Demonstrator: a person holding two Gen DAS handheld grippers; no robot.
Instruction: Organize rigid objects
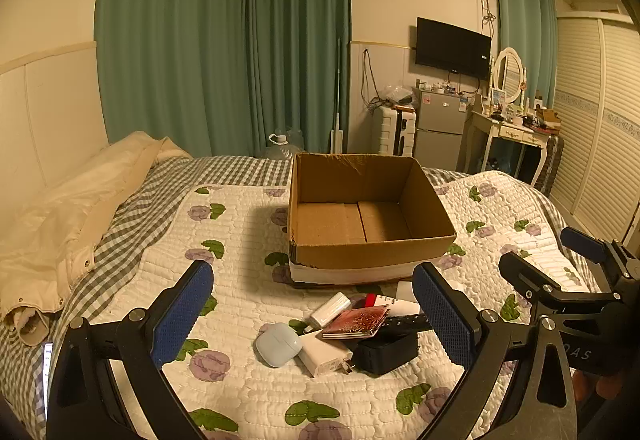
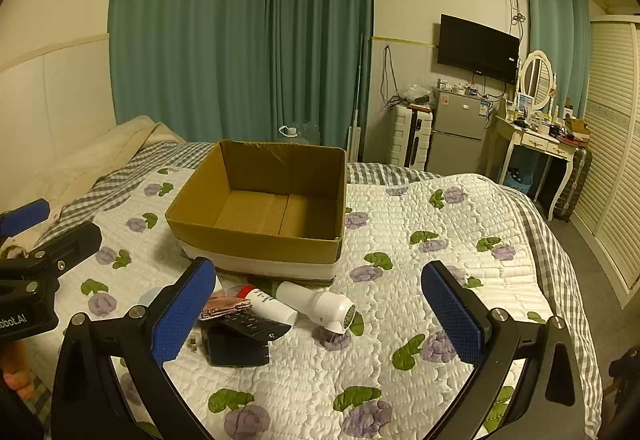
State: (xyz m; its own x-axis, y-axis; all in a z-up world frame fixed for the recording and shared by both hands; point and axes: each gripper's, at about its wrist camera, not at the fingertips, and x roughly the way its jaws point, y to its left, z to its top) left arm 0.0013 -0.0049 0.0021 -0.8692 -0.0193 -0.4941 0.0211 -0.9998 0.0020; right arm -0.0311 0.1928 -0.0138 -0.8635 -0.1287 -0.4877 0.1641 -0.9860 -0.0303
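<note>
Grippers, left [image 1: 316, 316] and right [image 2: 320, 316], both spread wide, one cardboard box [image 2: 256, 244], one remote [image 2: 256, 324].

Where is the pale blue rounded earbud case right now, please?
In the left wrist view, the pale blue rounded earbud case lies on the quilt at the pile's left edge, touching the white charger block, in front of the open cardboard box.

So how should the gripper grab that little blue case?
Probably across the blue case, pinching its two longer rounded sides from above. It lies flat at the pile's left edge, that side clear, only the white charger close on its right.
</note>
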